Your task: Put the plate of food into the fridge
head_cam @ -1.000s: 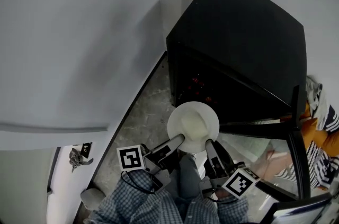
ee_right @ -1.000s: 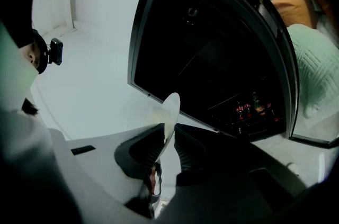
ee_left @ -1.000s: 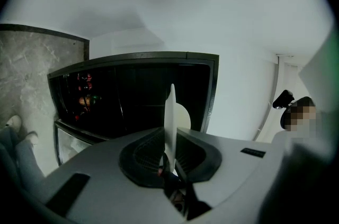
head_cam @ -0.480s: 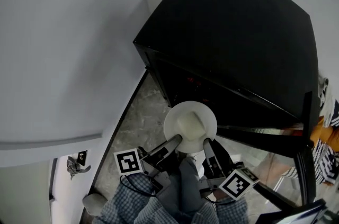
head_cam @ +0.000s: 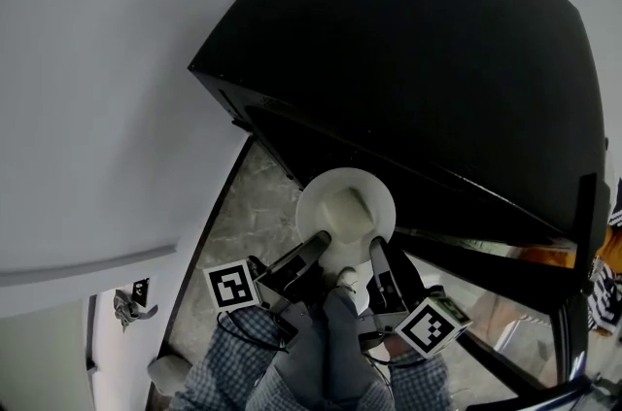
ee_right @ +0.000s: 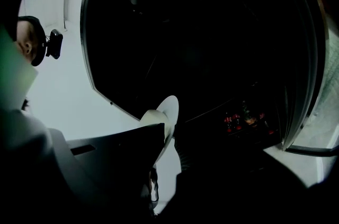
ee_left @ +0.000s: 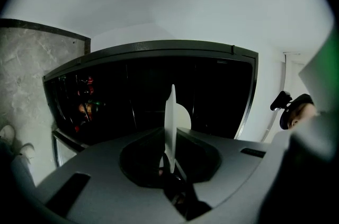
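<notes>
Plate [head_cam: 345, 213], white, round, one: held just in front of the open fridge [head_cam: 437, 59], above the marbled floor [head_cam: 243, 215]. Food [head_cam: 352, 205]: a pale lump near the plate's middle (kind cannot be told). Left gripper [head_cam: 316, 249]: jaws clamped on the plate's near-left rim. Right gripper [head_cam: 379, 256]: jaws clamped on its near-right rim. Fridge black, interior dark; red items [ee_left: 85, 106] on a shelf inside. Door [head_cam: 525, 302] swung open at right.

The right gripper [ee_right: 167, 135] clamps the white plate [ee_right: 170, 106] edge-on at lower centre, against the dark fridge [ee_right: 212, 32] interior.
</notes>
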The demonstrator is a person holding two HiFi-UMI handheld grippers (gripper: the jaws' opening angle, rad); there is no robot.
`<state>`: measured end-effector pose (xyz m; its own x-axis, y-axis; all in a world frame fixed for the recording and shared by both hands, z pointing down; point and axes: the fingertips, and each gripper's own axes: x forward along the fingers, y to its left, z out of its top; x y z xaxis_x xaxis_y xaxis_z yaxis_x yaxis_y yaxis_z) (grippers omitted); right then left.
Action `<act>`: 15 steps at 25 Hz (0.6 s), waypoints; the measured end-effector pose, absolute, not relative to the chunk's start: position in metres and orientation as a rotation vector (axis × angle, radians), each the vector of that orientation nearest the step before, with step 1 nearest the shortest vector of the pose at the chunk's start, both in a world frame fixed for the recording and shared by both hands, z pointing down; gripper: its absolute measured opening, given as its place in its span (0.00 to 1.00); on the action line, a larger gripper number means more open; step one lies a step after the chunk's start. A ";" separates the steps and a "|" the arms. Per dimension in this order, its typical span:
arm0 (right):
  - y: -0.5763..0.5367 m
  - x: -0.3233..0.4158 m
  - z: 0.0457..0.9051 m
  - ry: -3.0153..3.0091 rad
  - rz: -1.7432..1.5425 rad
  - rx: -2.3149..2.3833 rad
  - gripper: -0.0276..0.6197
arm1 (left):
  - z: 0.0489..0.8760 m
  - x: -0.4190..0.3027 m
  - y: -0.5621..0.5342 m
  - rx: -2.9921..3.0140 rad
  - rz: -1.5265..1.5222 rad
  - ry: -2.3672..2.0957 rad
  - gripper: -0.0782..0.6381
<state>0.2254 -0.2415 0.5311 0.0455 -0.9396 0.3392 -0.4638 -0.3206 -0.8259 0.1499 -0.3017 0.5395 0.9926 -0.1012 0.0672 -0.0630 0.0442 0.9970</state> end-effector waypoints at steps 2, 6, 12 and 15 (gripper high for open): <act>-0.242 0.232 0.537 1.383 -1.224 -1.854 0.14 | 0.545 0.156 -0.303 1.531 -0.028 -0.125 0.16; -0.247 0.241 0.548 1.359 -1.212 -1.912 0.14 | 0.555 0.167 -0.309 1.529 -0.048 -0.121 0.16; -0.258 0.260 0.555 1.354 -1.167 -1.966 0.14 | 0.565 0.184 -0.318 1.526 -0.070 -0.112 0.16; -0.262 0.263 0.562 1.359 -1.169 -1.984 0.14 | 0.572 0.188 -0.322 1.518 -0.061 -0.114 0.16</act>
